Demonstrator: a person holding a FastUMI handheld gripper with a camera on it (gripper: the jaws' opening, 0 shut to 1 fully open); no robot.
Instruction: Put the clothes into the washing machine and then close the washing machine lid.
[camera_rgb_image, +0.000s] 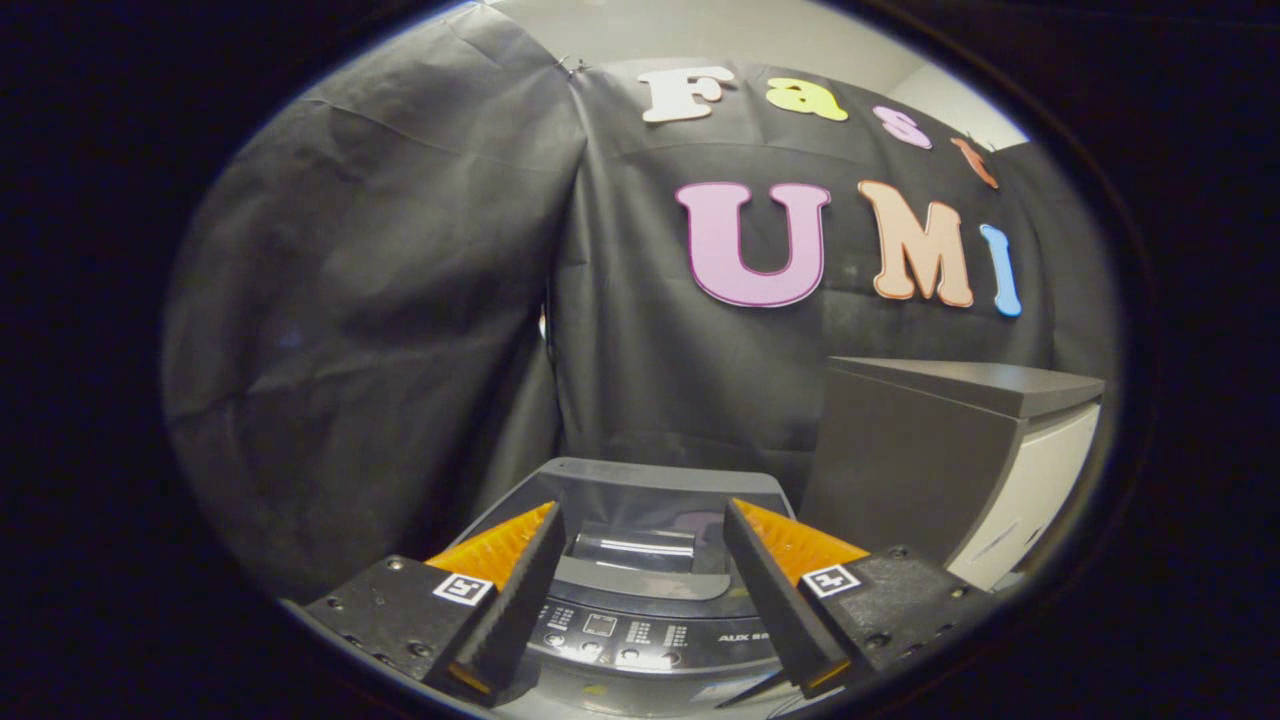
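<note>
Gripper view — tongs (640, 520) spread, empty, washing machine (640, 610) between and below them

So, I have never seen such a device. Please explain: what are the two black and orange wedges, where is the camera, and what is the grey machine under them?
The camera rides on a hand-held gripper and looks forward along it. The wedges are its two fingers, standing apart and holding nothing. Between and below them is a top-loading washing machine, with its lid down and its control panel nearest the fingers. Beside it stands a dark grey cabinet. I see no clothes here.
</note>
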